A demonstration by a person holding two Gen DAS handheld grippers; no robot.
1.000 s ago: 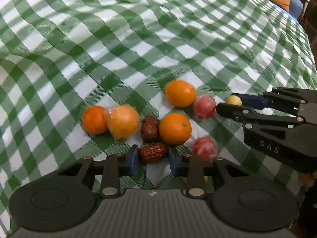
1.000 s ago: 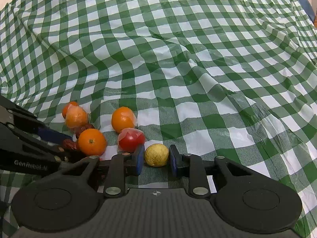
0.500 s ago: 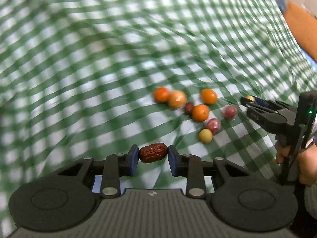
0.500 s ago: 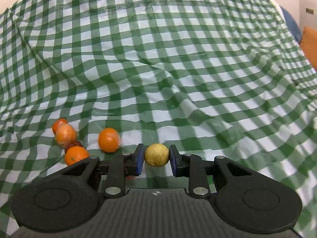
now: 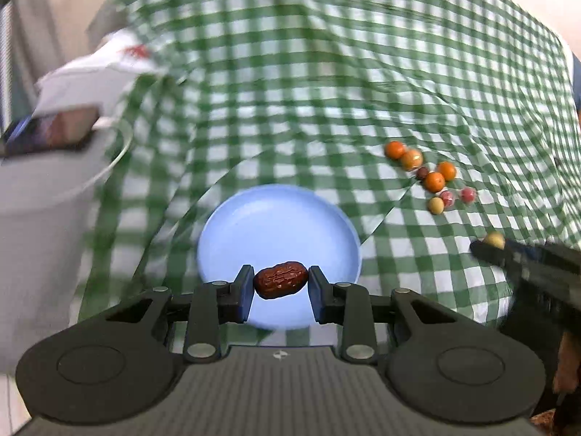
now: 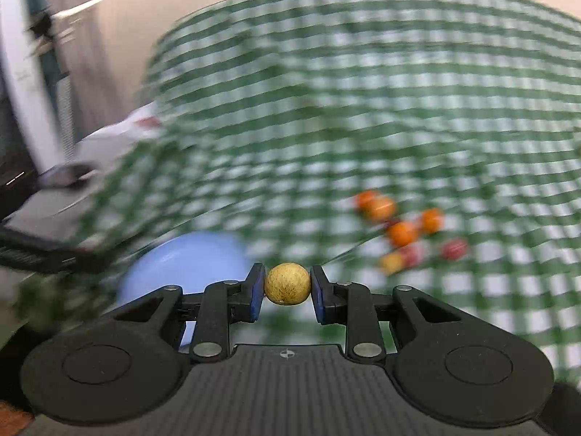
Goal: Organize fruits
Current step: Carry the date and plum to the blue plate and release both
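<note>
My left gripper (image 5: pixel 280 283) is shut on a brown date (image 5: pixel 280 280) and holds it above the near part of a blue plate (image 5: pixel 276 225). My right gripper (image 6: pixel 287 285) is shut on a small yellow round fruit (image 6: pixel 287 283); it shows at the right of the left wrist view (image 5: pixel 494 240), right of the plate. The plate is at the lower left of the blurred right wrist view (image 6: pixel 189 258). A cluster of oranges (image 5: pixel 434 181), red wrapped fruits (image 5: pixel 467 194), a date and a yellow fruit (image 5: pixel 435 205) lies on the green checked cloth, far right of the plate.
A grey-white bin (image 5: pixel 43 196) with a white bag and a dark flat object stands at the left, beyond the cloth's edge. The checked cloth (image 5: pixel 326 72) is wrinkled and stretches far back.
Both grippers have lifted their fruit off the cloth and swung left, away from the cluster. The blue plate has come into view under the left gripper.
</note>
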